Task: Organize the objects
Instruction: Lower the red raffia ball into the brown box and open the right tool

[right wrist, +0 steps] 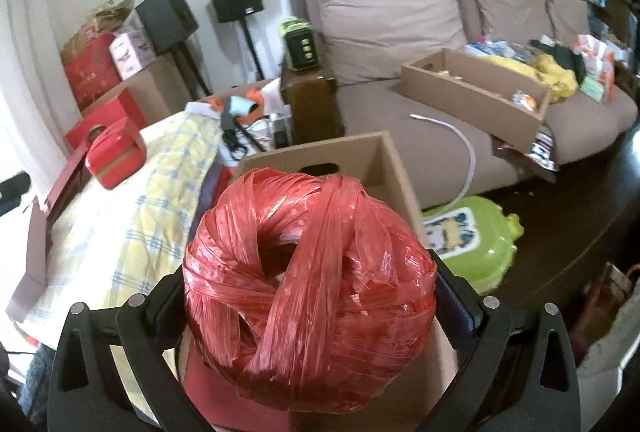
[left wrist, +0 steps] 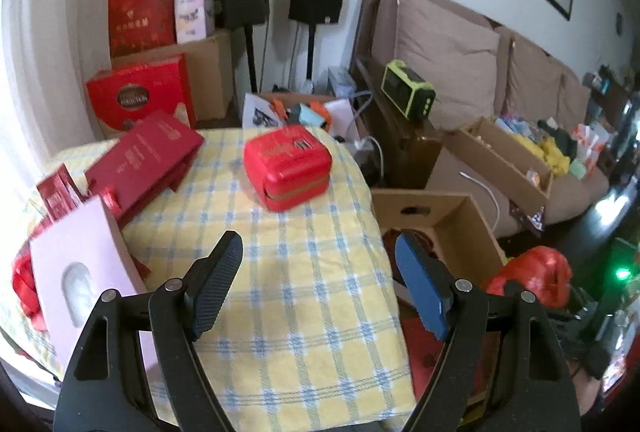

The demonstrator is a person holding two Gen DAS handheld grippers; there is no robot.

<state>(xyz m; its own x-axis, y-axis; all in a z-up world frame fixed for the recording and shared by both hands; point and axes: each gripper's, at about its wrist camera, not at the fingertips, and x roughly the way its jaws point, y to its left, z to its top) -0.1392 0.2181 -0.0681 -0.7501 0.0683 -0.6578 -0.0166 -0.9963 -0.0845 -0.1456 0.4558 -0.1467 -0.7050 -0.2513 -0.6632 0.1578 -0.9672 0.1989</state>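
Right gripper point(right wrist: 310, 296) clamped on red twine ball point(right wrist: 310, 288), cardboard box point(right wrist: 384, 168) at twelve o'clock for stowing; left gripper point(left wrist: 318, 286) spread empty, red tin point(left wrist: 288, 168) at twelve

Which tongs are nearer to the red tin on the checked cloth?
Left, as far as the views show. The left tongs hang open above the cloth, the red tin just ahead. The right tongs grip a twine ball by the cardboard box, off the cloth's edge.
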